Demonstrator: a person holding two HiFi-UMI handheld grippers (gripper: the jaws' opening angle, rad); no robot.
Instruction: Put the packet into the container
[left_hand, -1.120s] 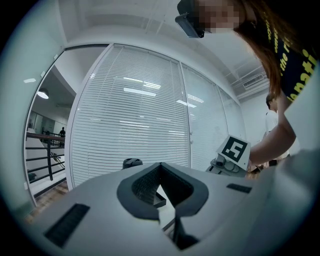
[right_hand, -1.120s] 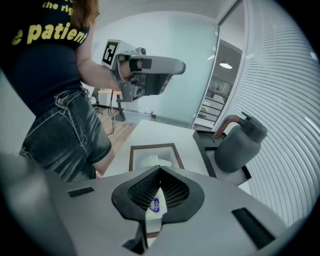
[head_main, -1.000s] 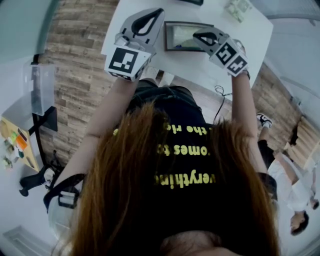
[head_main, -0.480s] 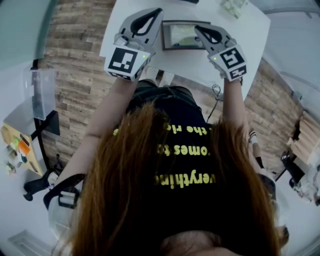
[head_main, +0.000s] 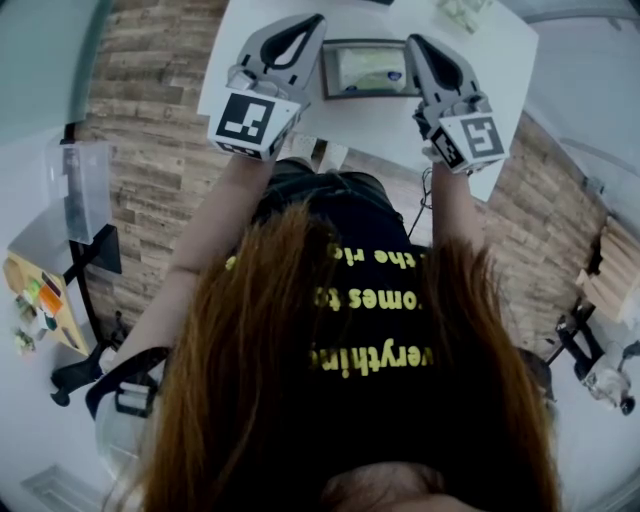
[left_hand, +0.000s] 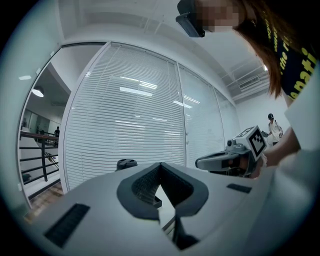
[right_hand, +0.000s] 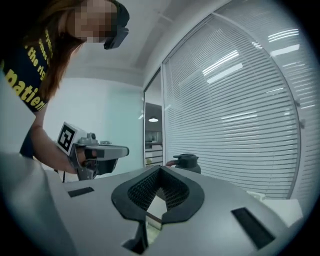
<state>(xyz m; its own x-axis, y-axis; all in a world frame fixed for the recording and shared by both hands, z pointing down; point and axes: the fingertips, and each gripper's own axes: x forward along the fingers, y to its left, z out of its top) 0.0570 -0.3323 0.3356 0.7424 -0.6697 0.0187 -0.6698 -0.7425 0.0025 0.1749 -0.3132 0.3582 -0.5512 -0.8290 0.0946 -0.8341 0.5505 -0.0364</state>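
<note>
I have both arms stretched forward and held level, side by side above the white surface (head_main: 380, 125). I count two grippers: the left gripper (head_main: 312, 25) at the left and the right gripper (head_main: 416, 42) at the right, both pointing to the far side. One container (head_main: 330, 70) sits on the surface between their tips, and one pale packet (head_main: 365, 68) seems to lie inside it. Each gripper's own view shows its jaws closed tip to tip, with nothing between them. Beyond the jaws I see white blinds (left_hand: 130, 130) and one dark jug (right_hand: 186, 161)
</note>
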